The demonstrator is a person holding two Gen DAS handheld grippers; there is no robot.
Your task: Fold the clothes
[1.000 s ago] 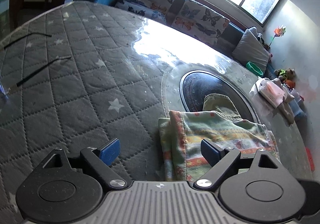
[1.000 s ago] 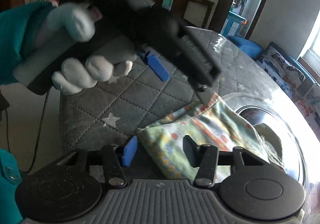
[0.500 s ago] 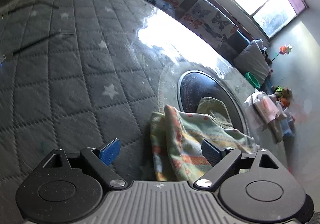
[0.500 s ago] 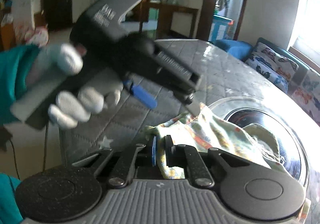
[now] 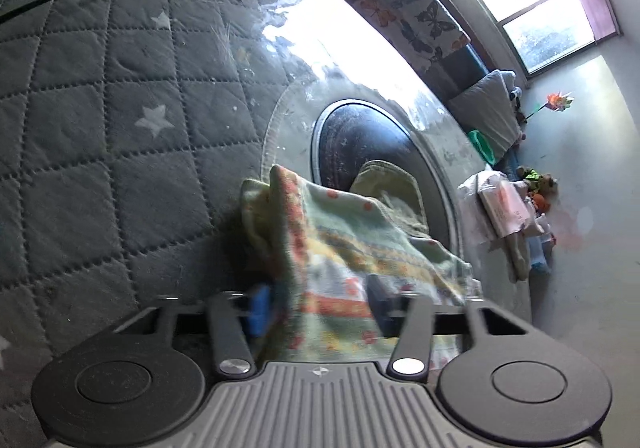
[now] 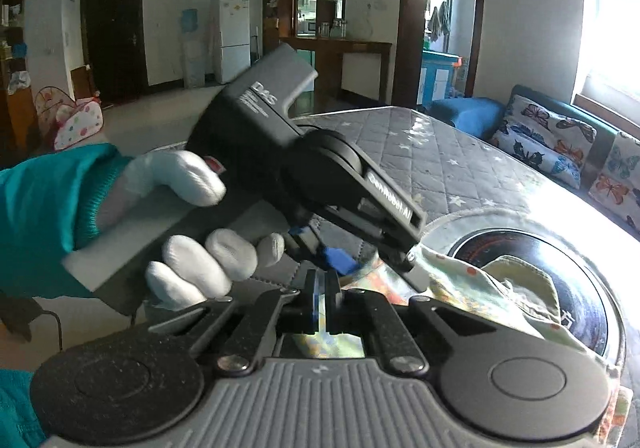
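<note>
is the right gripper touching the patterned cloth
Touching. In the right wrist view the right gripper is shut, with the patterned cloth pinched between its fingers and showing below them.

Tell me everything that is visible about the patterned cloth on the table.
The patterned cloth is a soft, pale green fabric with orange dots and yellow and orange stripes. It lies bunched and partly lifted, on the grey quilted table cover, reaching over the dark round plate. The left hand-held gripper, whose jaws have just been closing, holds a fold. The right hand-held gripper is shut on its near edge.
</note>
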